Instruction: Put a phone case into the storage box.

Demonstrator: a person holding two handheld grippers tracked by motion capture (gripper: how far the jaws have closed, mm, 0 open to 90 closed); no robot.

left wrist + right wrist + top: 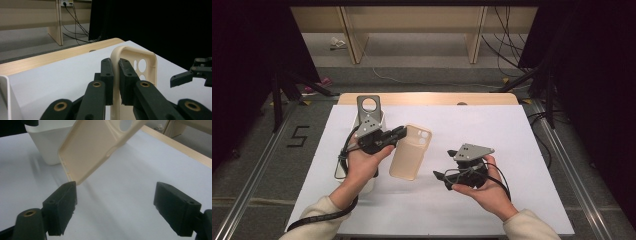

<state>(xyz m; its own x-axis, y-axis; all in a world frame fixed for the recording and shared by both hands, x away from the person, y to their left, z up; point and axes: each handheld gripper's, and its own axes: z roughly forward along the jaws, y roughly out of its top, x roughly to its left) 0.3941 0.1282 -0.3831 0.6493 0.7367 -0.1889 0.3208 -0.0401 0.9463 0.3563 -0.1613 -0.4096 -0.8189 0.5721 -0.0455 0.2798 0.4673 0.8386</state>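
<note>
- L gripper [398, 134]: jaws clamped tight on one long edge of a beige phone case [410, 152]; left gripper view shows the case rim pinched between both pads, no gap either side.
- Phone case: soft-looking, beige/cream, w/ camera cut-outs at its far end. In high view it hangs just right of the L gripper, over the white table cover [512, 150], roughly mid-table, long axis running away from the person. In right gripper view its open inner side faces the cam and it sits tilted, near corner lowest, shadow on the cover below it. Can't tell if that corner touches the cover.
- R gripper [443, 176]: jaws spread wide, nothing between them; right gripper view shows bare white cover in the gap. Its tips point toward the case but stay apart from it, a bit nearer the person.
- R gripper's tips also show at the right edge of left gripper view [178, 80], close to the case, not touching.
- White bin [355, 172]: rectangular, sits on the cover at the table's left, under/behind the L hand [362, 165]; in right gripper view it stands behind the case.
- R hand [484, 187] grips its tool from below, grey plate on top facing up.
</note>
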